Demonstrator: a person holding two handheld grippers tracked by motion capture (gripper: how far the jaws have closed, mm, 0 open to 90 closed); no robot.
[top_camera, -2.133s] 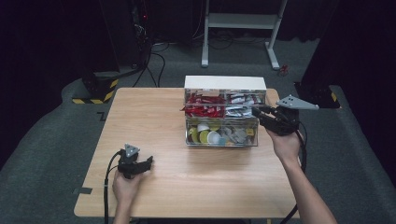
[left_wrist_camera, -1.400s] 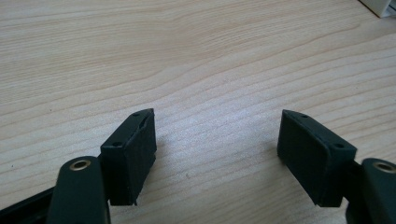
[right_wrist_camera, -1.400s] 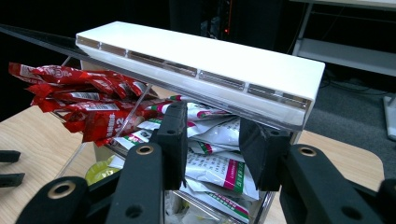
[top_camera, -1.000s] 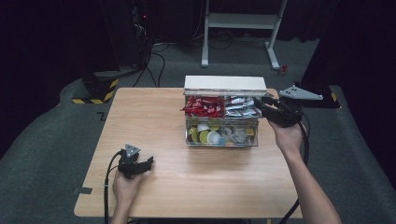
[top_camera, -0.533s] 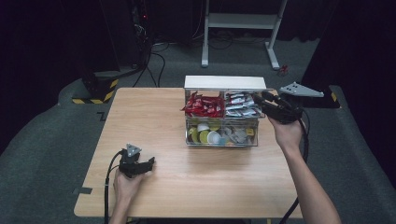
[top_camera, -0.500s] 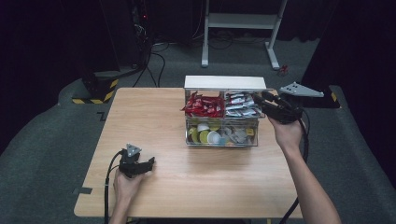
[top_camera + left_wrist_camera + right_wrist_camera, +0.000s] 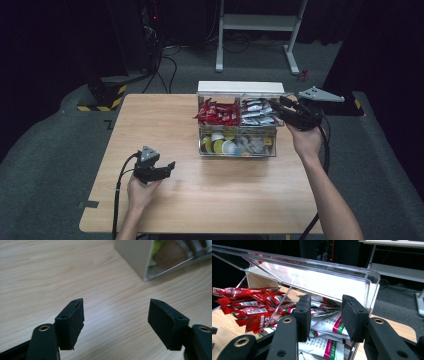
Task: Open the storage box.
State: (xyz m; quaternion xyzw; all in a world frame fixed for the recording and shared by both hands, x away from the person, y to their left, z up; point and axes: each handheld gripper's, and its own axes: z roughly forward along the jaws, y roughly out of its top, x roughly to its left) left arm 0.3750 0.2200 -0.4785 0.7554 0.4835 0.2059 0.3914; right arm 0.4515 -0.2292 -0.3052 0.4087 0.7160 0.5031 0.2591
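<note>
The white sachets (image 7: 329, 327) lie between the right claw's (image 7: 324, 317) half-parted jaws, ungripped; the left claw (image 7: 116, 322) gapes wide.

Your left gripper (image 7: 169, 167) low over the table (image 7: 240, 195), well apart from the clear box (image 7: 237, 142), jaws spread wide, your right gripper (image 7: 276, 105) raised at the box's right end, jaws partly parted, nothing between them.

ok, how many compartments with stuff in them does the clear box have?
3 visible in the clear box: red packets back left, white packets back right by the right tongs, round capsules in the front section. Front right contents unclear; more may be hidden.
</note>
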